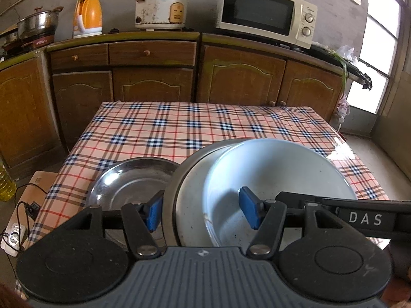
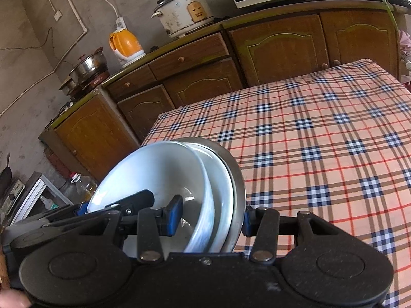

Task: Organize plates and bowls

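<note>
Steel basin (image 1: 174, 179) holds two nested white bowls (image 1: 277, 169); left gripper (image 1: 203, 209) and right gripper (image 2: 210, 215) clamp the stack's opposite rims.

The counter (image 1: 179, 128) wears a peach cloth checked in navy, white, red and tan. The near bowl (image 1: 277, 169) is white, nested in a silver steel bowl (image 1: 177, 182); the left plate (image 1: 128, 182) is silver too. Both grippers (image 1: 203, 211) (image 2: 209, 218) are black with blue pads (image 1: 248, 211). Far off, the kettle (image 1: 87, 16) is orange, the cabinets (image 1: 241, 82) brown.
</note>
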The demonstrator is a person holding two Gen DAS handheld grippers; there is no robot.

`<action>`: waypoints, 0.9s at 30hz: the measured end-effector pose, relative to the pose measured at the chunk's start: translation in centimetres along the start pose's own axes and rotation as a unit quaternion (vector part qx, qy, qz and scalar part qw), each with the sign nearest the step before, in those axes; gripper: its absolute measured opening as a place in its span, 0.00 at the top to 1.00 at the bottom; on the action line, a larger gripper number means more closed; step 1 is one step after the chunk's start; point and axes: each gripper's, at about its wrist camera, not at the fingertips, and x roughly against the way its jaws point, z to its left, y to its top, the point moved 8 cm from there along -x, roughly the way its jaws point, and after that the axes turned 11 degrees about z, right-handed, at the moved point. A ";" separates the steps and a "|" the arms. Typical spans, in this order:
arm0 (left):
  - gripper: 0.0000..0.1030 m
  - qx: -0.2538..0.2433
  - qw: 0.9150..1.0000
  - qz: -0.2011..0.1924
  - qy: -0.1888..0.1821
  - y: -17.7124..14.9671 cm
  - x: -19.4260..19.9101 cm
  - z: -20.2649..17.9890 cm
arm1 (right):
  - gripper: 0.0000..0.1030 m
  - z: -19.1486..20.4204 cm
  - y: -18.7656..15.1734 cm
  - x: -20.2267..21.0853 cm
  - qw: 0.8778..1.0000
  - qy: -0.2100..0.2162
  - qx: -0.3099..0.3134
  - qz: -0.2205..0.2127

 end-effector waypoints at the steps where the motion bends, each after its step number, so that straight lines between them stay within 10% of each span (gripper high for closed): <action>1: 0.40 0.002 1.000 0.000 0.001 0.0 0.0 0.3 | 0.46 0.3 0.0 -0.2 1.000 0.001 0.002 0.001; 27: 0.40 0.037 0.999 -0.002 0.023 -0.2 0.3 5.1 | 0.46 4.8 0.1 -4.0 0.999 0.017 0.035 0.022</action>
